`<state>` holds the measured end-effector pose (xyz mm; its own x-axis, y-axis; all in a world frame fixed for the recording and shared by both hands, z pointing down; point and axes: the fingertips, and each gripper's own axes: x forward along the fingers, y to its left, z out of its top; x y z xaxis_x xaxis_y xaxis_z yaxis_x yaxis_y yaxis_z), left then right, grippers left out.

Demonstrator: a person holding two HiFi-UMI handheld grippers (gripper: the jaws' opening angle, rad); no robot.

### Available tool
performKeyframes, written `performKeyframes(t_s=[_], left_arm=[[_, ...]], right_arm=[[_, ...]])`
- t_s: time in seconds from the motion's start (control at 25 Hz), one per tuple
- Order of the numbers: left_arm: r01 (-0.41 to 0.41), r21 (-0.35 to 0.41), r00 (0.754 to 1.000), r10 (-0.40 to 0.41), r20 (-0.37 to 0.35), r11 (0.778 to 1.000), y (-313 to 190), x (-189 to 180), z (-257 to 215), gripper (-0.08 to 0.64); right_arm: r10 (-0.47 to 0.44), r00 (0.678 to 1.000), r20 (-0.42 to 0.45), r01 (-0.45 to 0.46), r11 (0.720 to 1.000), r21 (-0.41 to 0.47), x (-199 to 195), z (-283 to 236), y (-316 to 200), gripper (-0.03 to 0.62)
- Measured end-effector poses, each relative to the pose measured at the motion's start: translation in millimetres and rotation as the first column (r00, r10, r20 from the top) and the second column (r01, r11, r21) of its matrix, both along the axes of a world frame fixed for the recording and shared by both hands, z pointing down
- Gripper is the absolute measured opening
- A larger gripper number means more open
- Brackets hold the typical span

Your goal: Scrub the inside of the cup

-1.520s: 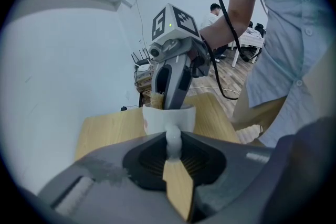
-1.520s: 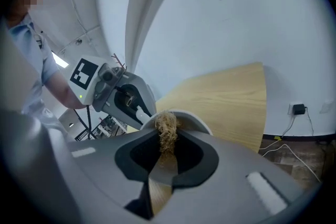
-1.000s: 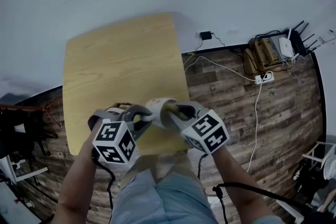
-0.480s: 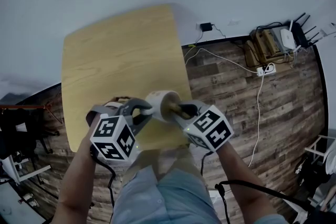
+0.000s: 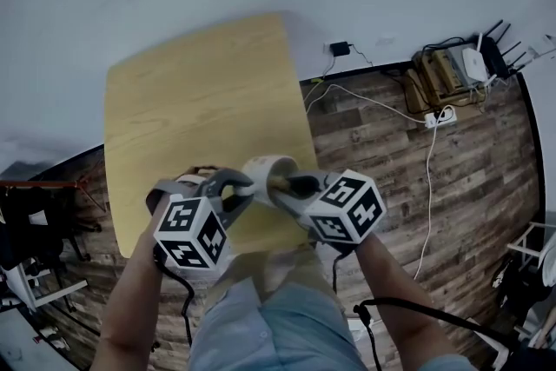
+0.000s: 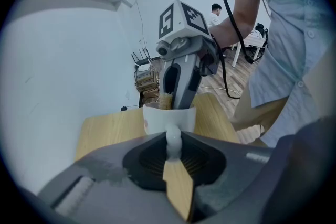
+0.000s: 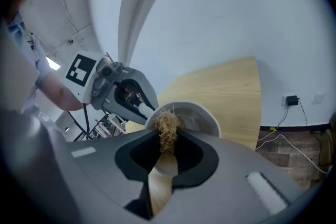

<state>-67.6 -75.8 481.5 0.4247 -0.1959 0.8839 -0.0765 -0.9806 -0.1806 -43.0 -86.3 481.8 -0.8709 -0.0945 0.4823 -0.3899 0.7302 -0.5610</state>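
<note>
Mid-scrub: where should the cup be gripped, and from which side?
The handle, from the person's left. It juts out sideways from the tilted cup, so the left gripper shut on it keeps clear of the brush that the right gripper pushes inside.

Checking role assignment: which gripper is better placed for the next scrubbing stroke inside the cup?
Right. The right gripper holds the brush, bristles at the mouth of the cup; the left gripper just clamps its handle.
</note>
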Motion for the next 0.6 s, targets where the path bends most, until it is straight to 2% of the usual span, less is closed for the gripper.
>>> performKeyframes(t_s=[0.6], left_arm=[[0.000, -0.009, 1.000, 0.000, -0.005, 1.000, -1.2, 0.1, -1.4, 0.072]], right_arm=[[0.109, 0.992, -0.056, -0.099, 0.984, 0.149, 25.1, -11.7, -28.6, 0.057]])
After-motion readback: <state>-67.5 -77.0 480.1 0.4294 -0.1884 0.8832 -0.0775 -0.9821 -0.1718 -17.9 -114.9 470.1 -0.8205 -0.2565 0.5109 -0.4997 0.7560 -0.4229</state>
